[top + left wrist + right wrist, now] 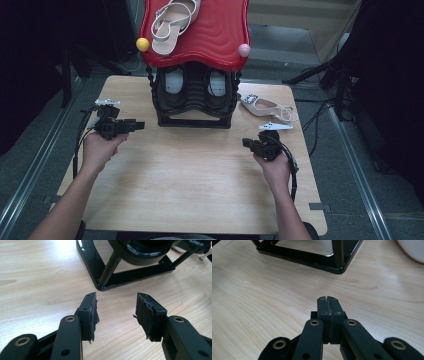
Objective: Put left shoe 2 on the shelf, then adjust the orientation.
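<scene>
sandal on the bench: I see a pale strappy sandal (267, 107) lying flat at the right rear of the bench (200, 200), just right of the black lower tier of the shoe rack (195, 100).
long axis: it runs from near the rack's right foot out toward the bench's right edge, slanting slightly toward me; the strap end is at the outer end.
its mate: a matching sandal (172, 25) already lies on the red top shelf (220, 35) of the rack, so I judge the loose one is the thing to be picked up next.
nearer hand: my right gripper (248, 143) sits in front of the loose sandal and a little to its left, near but not touching; my left gripper (141, 125) is on the far side of the rack, well apart from it.
right jaws: pressed together with nothing between them, pointing toward the rack's base in the right gripper view (328, 300).
left jaws: standing wide with nothing between them, only bare wood and the rack's corner ahead in the left gripper view (116, 302).
what the move turns on: I would have to swing the right jaws away from the rack, rightward and back, and part them before closing across the sandal's narrow width.
</scene>
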The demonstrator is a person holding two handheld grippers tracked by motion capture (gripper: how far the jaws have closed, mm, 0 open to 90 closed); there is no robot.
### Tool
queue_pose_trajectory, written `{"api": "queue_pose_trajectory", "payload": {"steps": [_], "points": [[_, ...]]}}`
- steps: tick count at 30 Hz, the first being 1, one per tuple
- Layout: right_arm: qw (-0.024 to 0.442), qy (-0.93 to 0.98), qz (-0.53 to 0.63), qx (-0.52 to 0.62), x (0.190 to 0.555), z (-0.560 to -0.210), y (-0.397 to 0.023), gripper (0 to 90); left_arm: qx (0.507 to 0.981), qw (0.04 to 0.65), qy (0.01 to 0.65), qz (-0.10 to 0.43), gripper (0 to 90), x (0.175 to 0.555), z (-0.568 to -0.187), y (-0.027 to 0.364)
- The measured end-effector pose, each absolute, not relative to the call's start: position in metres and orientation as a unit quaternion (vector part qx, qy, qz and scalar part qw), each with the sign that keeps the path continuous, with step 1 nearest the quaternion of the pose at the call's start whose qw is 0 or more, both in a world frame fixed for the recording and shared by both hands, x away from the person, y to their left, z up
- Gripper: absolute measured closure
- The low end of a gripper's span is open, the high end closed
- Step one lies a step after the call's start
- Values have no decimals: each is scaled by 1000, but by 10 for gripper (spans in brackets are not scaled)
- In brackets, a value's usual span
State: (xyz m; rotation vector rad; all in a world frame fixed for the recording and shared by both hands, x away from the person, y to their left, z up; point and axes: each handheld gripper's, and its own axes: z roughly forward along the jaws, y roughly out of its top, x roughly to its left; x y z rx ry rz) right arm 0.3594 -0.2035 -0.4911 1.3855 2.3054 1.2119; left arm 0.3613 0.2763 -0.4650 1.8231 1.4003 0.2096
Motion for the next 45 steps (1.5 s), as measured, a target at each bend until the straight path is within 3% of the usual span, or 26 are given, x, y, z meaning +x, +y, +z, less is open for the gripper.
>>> {"api": "queue_pose_trajectory", "payload": {"steps": [45], "points": [[148, 731, 397, 535, 447, -474, -275, 900, 741, 404, 531, 82, 500, 345, -483, 267]]}}
